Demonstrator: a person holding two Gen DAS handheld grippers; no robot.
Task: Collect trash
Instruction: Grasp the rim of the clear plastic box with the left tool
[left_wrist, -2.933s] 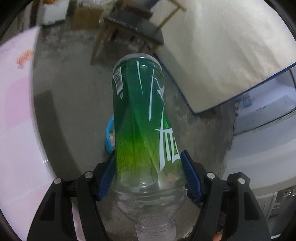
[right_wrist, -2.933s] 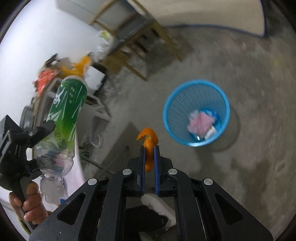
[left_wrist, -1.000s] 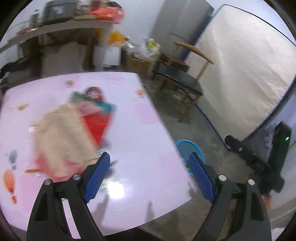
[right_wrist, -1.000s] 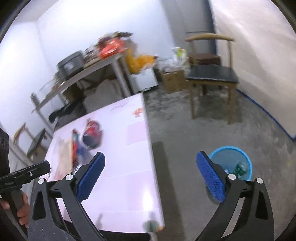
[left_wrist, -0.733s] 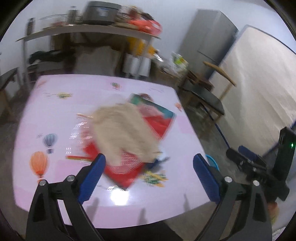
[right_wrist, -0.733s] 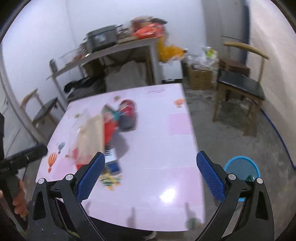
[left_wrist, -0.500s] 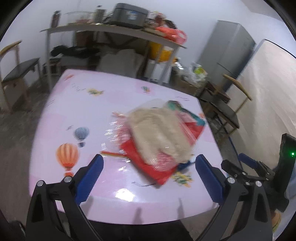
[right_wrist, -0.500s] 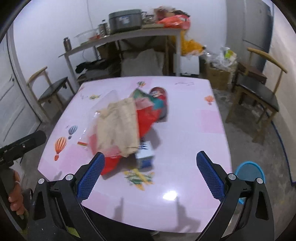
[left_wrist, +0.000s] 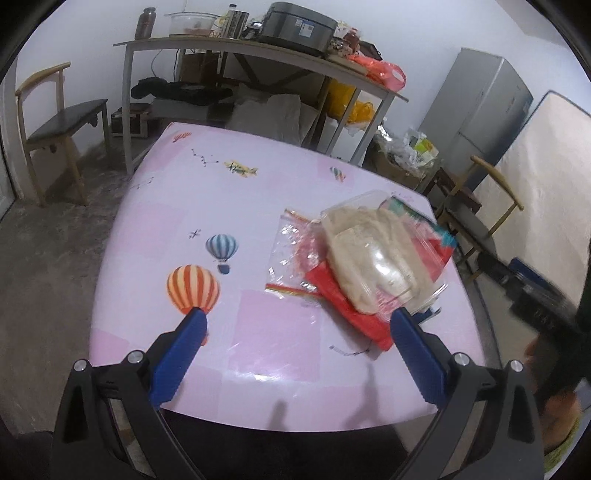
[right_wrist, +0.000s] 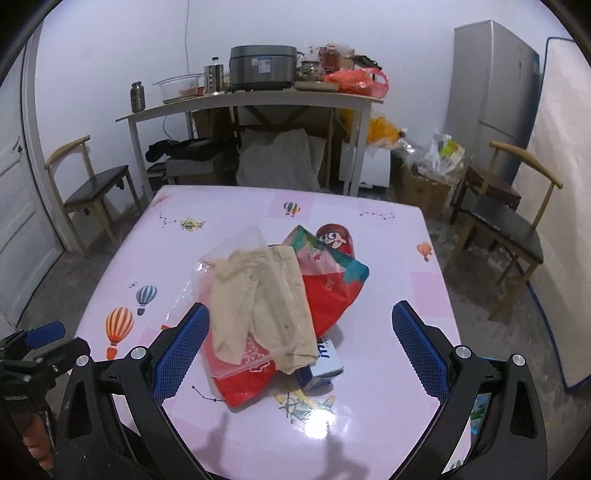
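A pile of trash lies on the pink table (right_wrist: 388, 251): a clear plastic bag with beige cloth (right_wrist: 258, 299) on a red wrapper (right_wrist: 332, 291), a red cartoon packet (right_wrist: 334, 236) behind it and a small blue and white carton (right_wrist: 321, 363) at its near edge. In the left wrist view the beige bag (left_wrist: 373, 258) lies on the red wrapper (left_wrist: 351, 306) at the table's right. My left gripper (left_wrist: 295, 321) is open and empty above the table's near edge. My right gripper (right_wrist: 297, 314) is open and empty, over the near part of the pile.
A long shelf table (right_wrist: 258, 99) with pots and a red bag stands at the back wall. Wooden chairs stand at the left (right_wrist: 92, 184) and right (right_wrist: 513, 218). A grey fridge (right_wrist: 491, 96) and a mattress (left_wrist: 546, 177) are at the right.
Both grippers let go of the green bottle and the orange peel and opened. Both views swung from the blue bin on the floor up to the pink table and its trash pile.
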